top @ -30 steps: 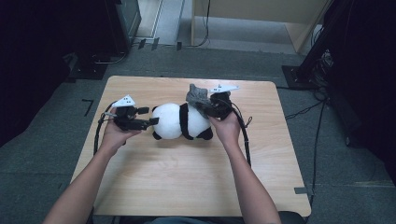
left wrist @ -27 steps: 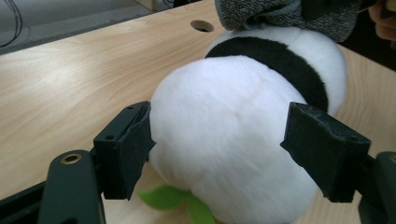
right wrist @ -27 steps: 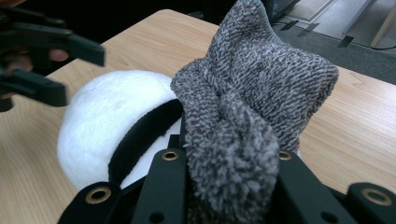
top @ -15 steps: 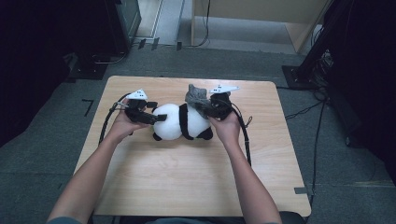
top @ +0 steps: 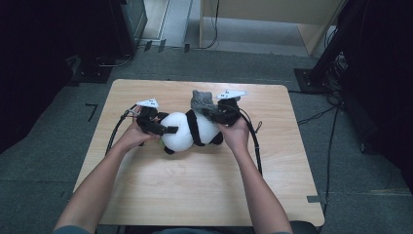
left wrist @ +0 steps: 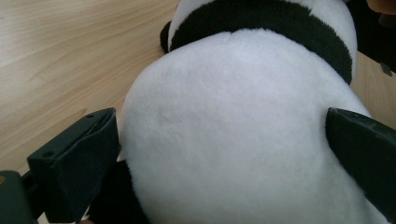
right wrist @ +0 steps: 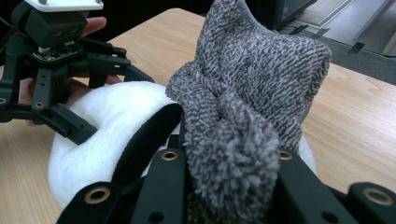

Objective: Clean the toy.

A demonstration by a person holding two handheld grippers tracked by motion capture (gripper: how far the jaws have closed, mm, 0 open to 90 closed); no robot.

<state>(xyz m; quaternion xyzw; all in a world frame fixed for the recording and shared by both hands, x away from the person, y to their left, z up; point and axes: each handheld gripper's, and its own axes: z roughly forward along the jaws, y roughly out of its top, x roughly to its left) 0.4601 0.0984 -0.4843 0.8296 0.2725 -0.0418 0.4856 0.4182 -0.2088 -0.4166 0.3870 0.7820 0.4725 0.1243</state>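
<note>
Even overhead light, dark surroundings, soft close-up focus.

One plush panda (top: 187,131) and one grey knitted sock (top: 201,101) at its 12 o'clock, between two handheld grippers, on one wooden worktop (top: 195,190).

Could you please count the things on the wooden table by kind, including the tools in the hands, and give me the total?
Black and white plush panda toy: 1
Grey knitted fabric piece, clamped in the right gripper: 1
Black two-jaw grippers, the left gripper with jaws spread around the panda's white end, and the right one: 2
Total: 4
</note>
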